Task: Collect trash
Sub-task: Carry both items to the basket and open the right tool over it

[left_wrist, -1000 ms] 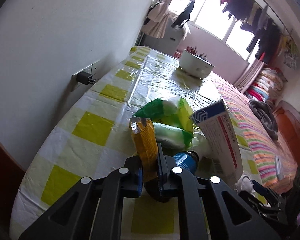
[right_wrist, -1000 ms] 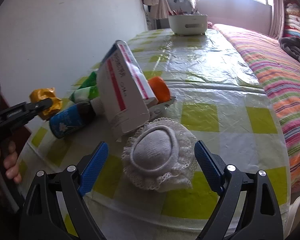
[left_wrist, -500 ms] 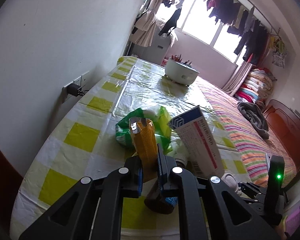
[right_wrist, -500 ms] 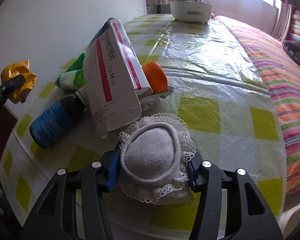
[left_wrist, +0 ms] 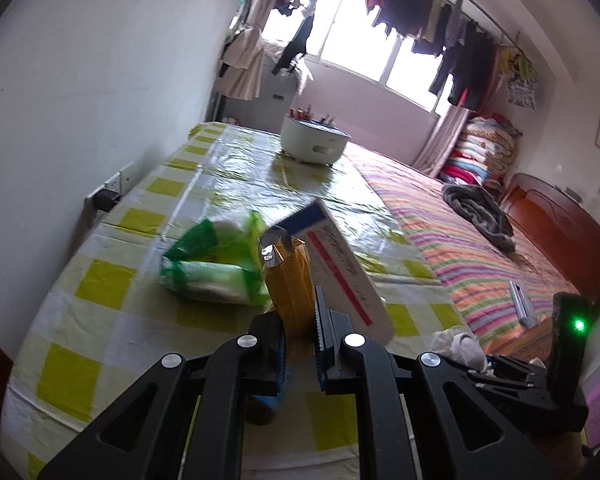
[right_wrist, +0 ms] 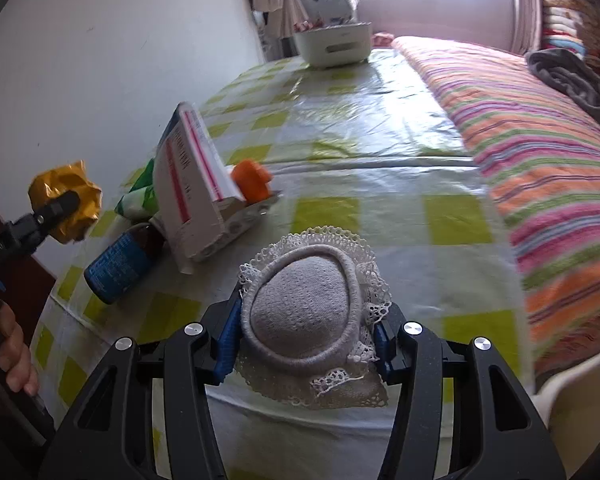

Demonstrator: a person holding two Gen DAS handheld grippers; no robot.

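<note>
Now that my right tool has just closed its jaws on the grey lace-trimmed sock bundle at the bench's near edge, both tools carry trash; my left tool pinches the crumpled gold foil wrapper above the bench.

Left wrist view: you are looking past the left gripper down the checked table toward the window, angled downward.
Right wrist view: you are facing the same way from nearer the bed, close over the table edge.
Shared ground: both are taking in the white box, white tub and bed.
</note>
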